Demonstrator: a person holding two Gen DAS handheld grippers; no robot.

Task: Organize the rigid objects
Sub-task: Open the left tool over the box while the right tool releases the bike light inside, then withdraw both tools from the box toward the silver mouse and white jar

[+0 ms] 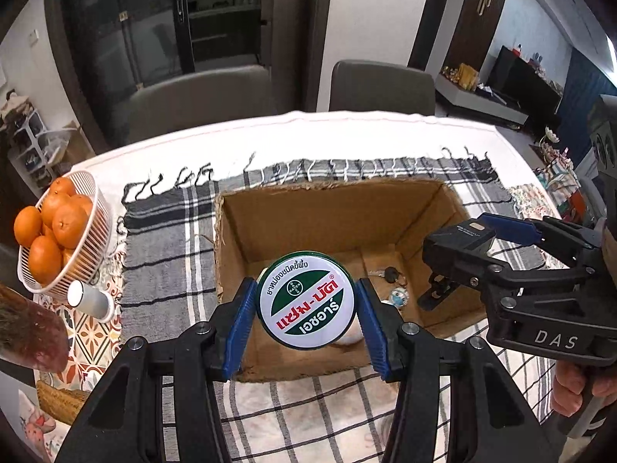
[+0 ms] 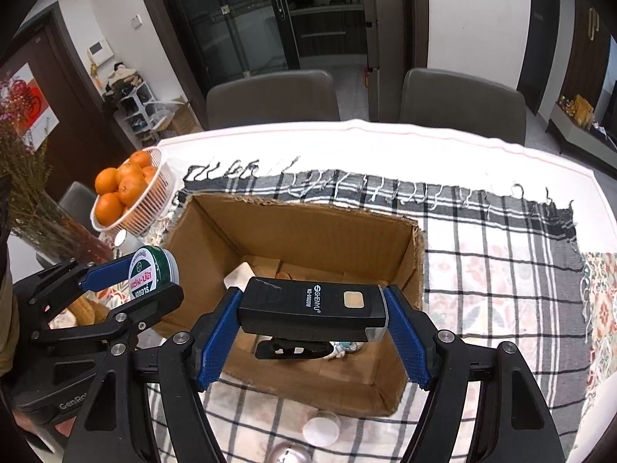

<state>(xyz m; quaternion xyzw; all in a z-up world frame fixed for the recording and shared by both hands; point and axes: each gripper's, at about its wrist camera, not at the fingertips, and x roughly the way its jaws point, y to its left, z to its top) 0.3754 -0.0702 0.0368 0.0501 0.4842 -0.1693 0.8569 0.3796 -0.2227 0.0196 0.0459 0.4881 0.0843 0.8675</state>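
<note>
My left gripper is shut on a round green-and-white tin, held above the near left part of an open cardboard box. It also shows in the right wrist view. My right gripper is shut on a black bike light, held over the box near its front. The light also shows in the left wrist view. Inside the box lie keys, a small blue-white figure and a white item.
A white basket of oranges stands left of the box, a white cylinder beside it. A checked cloth covers the table. A clear cup lies in front of the box. Two chairs stand behind the table.
</note>
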